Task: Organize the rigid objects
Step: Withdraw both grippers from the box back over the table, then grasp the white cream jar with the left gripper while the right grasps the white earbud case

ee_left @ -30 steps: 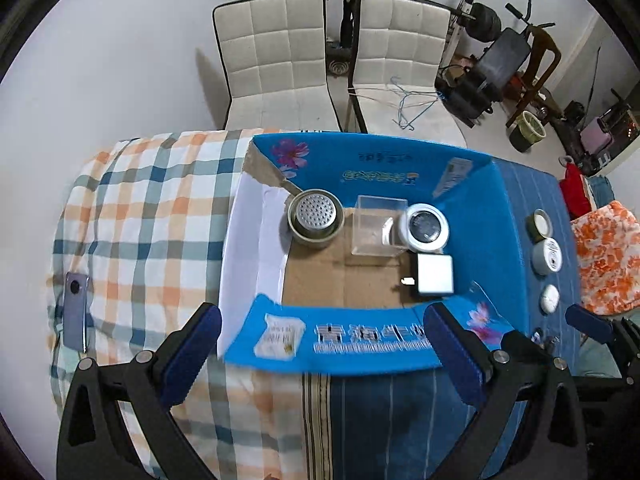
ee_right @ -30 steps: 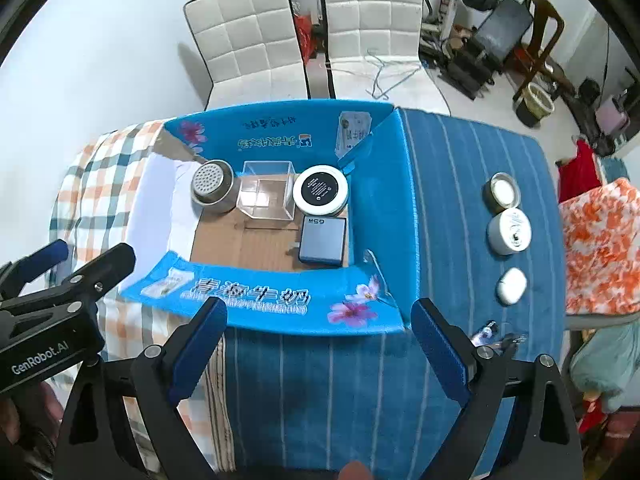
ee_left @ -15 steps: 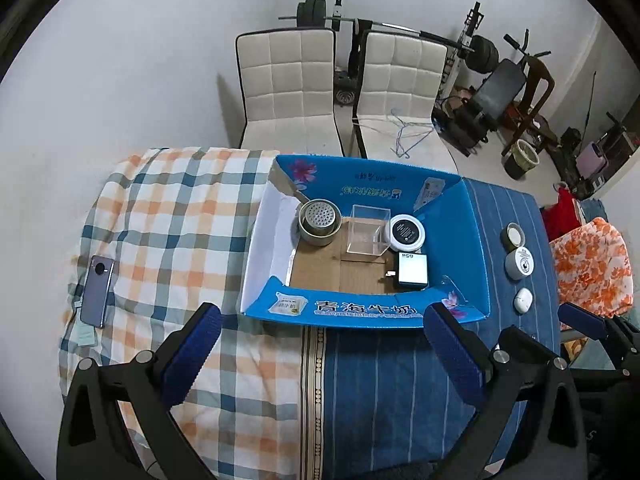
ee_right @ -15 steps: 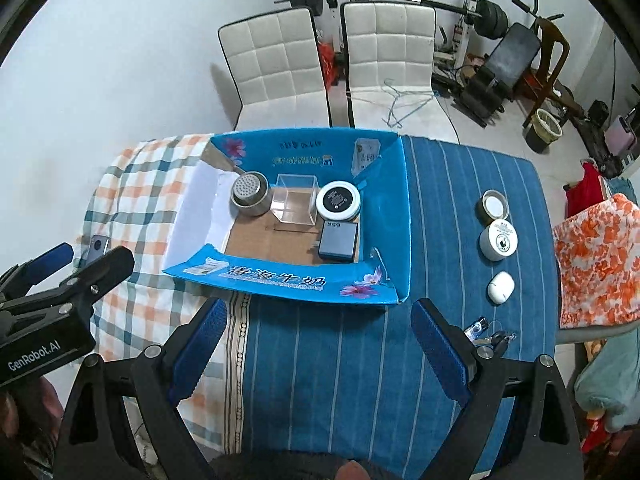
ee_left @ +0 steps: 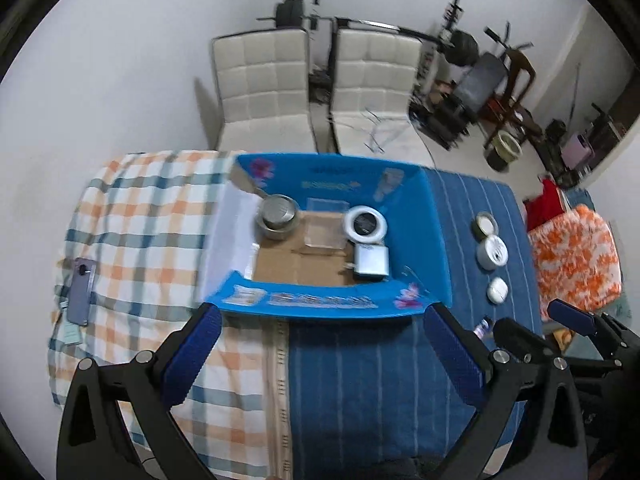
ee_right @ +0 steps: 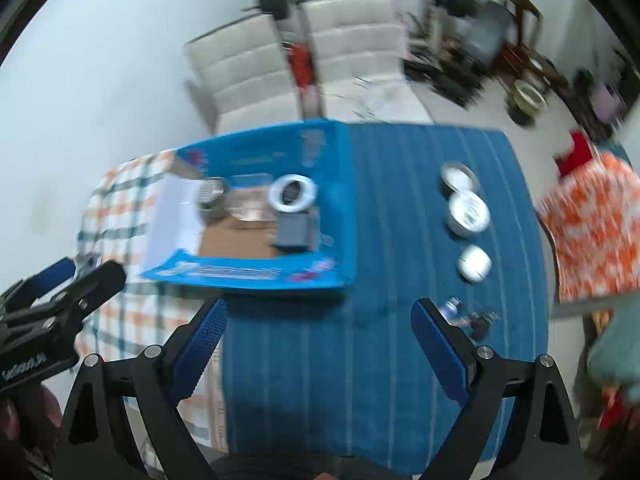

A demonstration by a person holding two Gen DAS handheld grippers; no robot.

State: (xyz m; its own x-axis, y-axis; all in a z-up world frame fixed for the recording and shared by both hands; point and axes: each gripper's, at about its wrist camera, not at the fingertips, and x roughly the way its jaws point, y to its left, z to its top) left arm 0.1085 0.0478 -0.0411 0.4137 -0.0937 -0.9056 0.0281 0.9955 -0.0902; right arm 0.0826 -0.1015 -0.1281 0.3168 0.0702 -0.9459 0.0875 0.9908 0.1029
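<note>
An open blue carton (ee_left: 328,305) sits where the checked cloth meets the blue striped cloth. It holds a metal strainer tin (ee_left: 278,216), a clear plastic box (ee_left: 324,229), a white round device (ee_left: 365,224) and a grey square charger (ee_left: 372,261). To its right on the blue cloth lie a small open tin (ee_right: 458,176), a white round tin (ee_right: 468,214), a white earbud case (ee_right: 474,264) and keys (ee_right: 476,318). My left gripper (ee_left: 320,320) hangs open and empty above the carton's near flap. My right gripper (ee_right: 318,308) is open and empty over the blue cloth.
A purple phone (ee_left: 82,292) lies on the checked cloth at the left. Two white chairs (ee_left: 264,80) stand behind the table, with gym gear at the back right. An orange patterned cloth (ee_right: 592,224) lies at the right. The right wrist view is blurred.
Both grippers have drawn up and back from the carton, which looks smaller than a second ago. The right view has since shifted right toward the tins. Both stay open.
</note>
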